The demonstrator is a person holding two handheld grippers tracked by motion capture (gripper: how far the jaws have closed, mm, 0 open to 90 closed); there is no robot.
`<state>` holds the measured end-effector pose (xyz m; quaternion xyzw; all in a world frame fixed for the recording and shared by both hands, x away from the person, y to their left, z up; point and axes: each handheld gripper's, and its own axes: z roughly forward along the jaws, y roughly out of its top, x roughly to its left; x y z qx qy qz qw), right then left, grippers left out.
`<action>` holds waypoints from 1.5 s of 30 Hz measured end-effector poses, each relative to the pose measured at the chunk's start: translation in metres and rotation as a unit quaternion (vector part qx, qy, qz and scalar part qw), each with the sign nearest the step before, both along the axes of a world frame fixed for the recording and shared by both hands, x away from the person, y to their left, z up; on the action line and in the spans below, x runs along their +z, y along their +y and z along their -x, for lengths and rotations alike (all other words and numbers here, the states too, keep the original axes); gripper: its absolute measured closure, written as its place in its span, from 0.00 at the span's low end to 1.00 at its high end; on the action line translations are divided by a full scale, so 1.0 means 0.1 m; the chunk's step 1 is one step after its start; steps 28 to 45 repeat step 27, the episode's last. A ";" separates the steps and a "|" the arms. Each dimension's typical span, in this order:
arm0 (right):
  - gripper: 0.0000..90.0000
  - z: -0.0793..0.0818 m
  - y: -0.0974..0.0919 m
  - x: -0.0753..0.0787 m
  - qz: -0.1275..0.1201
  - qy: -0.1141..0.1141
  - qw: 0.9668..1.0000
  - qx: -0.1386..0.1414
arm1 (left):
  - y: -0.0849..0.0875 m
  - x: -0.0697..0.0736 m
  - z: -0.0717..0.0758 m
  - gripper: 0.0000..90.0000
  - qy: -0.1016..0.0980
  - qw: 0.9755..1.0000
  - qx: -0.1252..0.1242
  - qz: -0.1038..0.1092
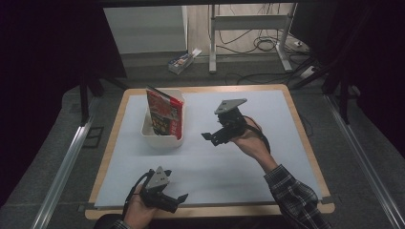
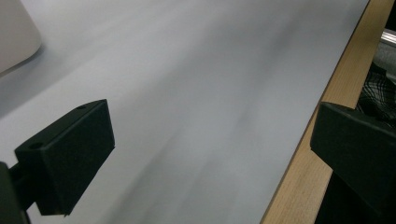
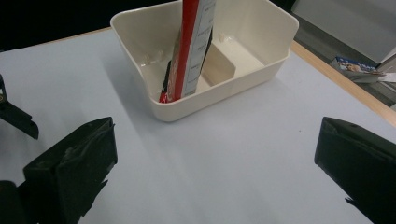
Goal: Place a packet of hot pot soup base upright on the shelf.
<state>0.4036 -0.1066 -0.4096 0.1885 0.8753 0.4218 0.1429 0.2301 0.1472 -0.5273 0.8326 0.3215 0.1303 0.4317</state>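
A cream plastic bin (image 1: 151,138) (image 3: 140,42) stands on the white table mat at the left of centre. A red printed packet (image 1: 165,117) (image 3: 188,51) stands upright inside it and rises above the rim. My right gripper (image 1: 208,137) (image 3: 215,172) hovers to the right of the bin, pointing at it, jaws wide apart with nothing between them. My left gripper (image 1: 180,198) (image 2: 210,163) is low at the table's front edge, open and empty, over the mat and the wooden edge (image 2: 303,177).
The mat (image 1: 248,157) covers a wood-rimmed table. Beyond the far edge a small box (image 1: 181,62) (image 3: 357,70) lies on the floor near desk legs and cables (image 1: 267,43). Metal rails (image 1: 67,162) run along both sides.
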 end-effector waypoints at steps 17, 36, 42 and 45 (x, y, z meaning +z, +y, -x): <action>0.00 0.18 -0.29 -0.11 -0.006 -0.001 1.000 -0.010 | -0.01 -0.01 0.00 0.00 0.000 1.000 0.001 -0.002; 0.00 0.29 -0.52 -0.26 -0.009 0.006 1.000 -0.025 | -0.01 0.00 0.00 0.00 -0.001 1.000 0.002 -0.007; 0.00 0.29 -0.52 -0.26 -0.009 0.006 1.000 -0.025 | -0.01 0.00 0.00 0.00 -0.001 1.000 0.002 -0.007; 0.00 0.29 -0.52 -0.26 -0.009 0.006 1.000 -0.025 | -0.01 0.00 0.00 0.00 -0.001 1.000 0.002 -0.007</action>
